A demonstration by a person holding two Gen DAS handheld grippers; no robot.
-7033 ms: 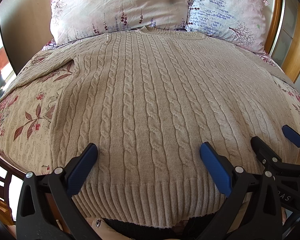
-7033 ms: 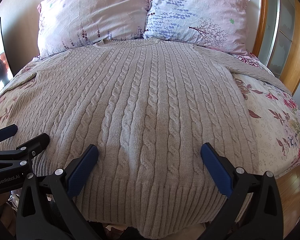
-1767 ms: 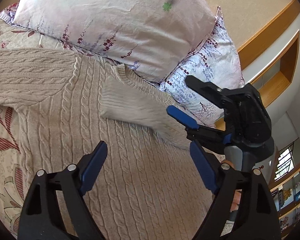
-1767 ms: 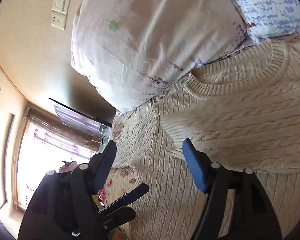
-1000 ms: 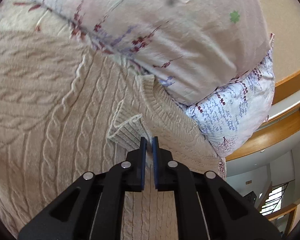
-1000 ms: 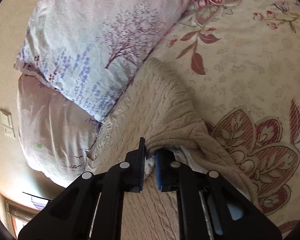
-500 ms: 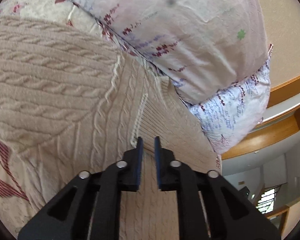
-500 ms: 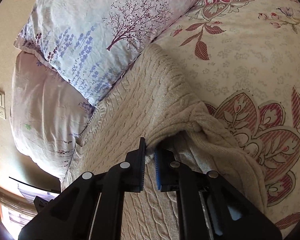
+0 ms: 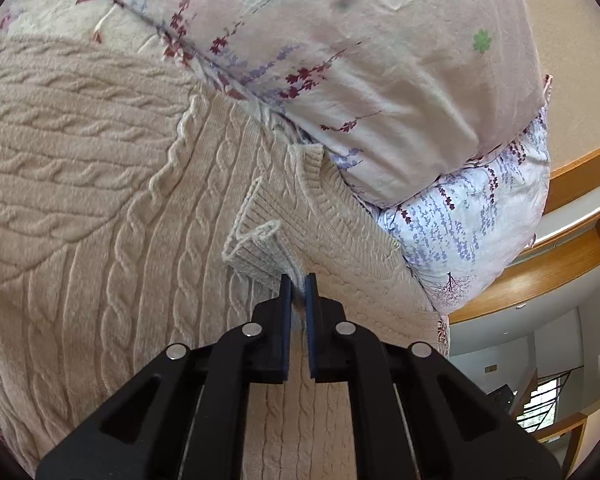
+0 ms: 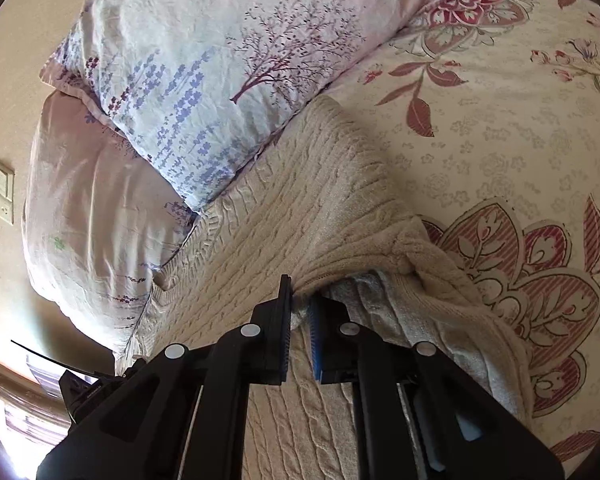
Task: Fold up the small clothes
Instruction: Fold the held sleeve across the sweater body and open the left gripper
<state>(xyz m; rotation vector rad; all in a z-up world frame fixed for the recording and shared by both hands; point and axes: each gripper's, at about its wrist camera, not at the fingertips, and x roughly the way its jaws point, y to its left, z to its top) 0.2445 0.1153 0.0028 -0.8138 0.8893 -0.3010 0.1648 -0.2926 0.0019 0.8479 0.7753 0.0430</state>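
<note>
Item: cable-knit sweater (image 9: 112, 280), cream, spread flat on the bed (image 10: 500, 152), neckline just below the pillows (image 9: 340, 60).
Handling, judged: soft, thick, stretchy; sags when lifted and grips well. Best held at ribbed edges and seams.
Left tool (image 9: 296, 292): just pinched shut on the sleeve cuff (image 9: 256, 248) lying over the chest, near the collar.
Right tool (image 10: 300, 304): clamped on a raised fold at the sweater's shoulder edge, below the blue-flowered pillow (image 10: 220, 80).
</note>
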